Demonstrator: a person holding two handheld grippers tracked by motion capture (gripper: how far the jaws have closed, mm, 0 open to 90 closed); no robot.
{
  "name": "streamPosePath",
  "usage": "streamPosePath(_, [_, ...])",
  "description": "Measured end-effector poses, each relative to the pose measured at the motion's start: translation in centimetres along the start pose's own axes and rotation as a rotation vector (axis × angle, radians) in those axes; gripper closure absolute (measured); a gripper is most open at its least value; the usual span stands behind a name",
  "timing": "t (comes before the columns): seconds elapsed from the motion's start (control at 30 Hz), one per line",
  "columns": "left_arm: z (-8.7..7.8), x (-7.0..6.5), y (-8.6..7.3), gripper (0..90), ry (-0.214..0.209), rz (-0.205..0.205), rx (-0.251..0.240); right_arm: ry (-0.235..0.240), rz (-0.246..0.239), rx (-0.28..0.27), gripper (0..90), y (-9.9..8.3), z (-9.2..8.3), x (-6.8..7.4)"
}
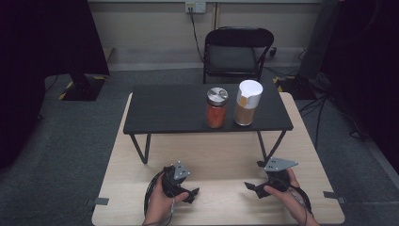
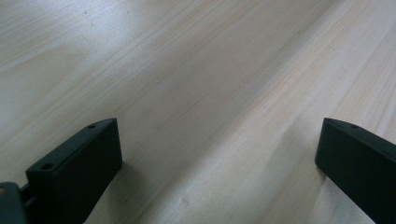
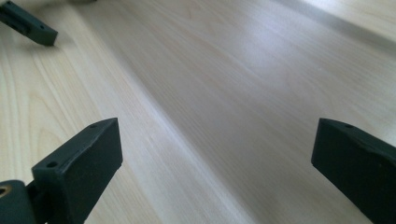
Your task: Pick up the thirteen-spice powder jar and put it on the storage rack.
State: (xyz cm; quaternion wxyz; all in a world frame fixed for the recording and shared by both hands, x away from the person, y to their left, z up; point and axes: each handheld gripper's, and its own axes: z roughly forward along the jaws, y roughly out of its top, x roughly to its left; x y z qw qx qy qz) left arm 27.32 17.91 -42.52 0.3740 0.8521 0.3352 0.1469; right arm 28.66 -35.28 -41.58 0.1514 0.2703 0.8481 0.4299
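The jar of orange-red contents [image 1: 216, 108] with a metal lid and the white-capped jar of brown powder [image 1: 247, 103] stand just beside each other on the black raised shelf [image 1: 179, 109], well ahead of both pairs of jaws; the high view alone shows them. The left gripper [image 2: 219, 154] and right gripper [image 3: 217, 154] rest low over the pale wooden table [image 1: 211, 155], jaws spread wide with bare wood between them. The right gripper view catches the left gripper's jaw tip, up-left of its jaws.
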Motion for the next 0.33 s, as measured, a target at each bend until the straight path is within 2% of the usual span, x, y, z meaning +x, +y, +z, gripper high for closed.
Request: streamPosePath(0.33, [0.0,0.0,0.0,0.0,0.0,0.0,0.0,-0.018,-0.033,0.064,1.4,0.02,0.58,0.33])
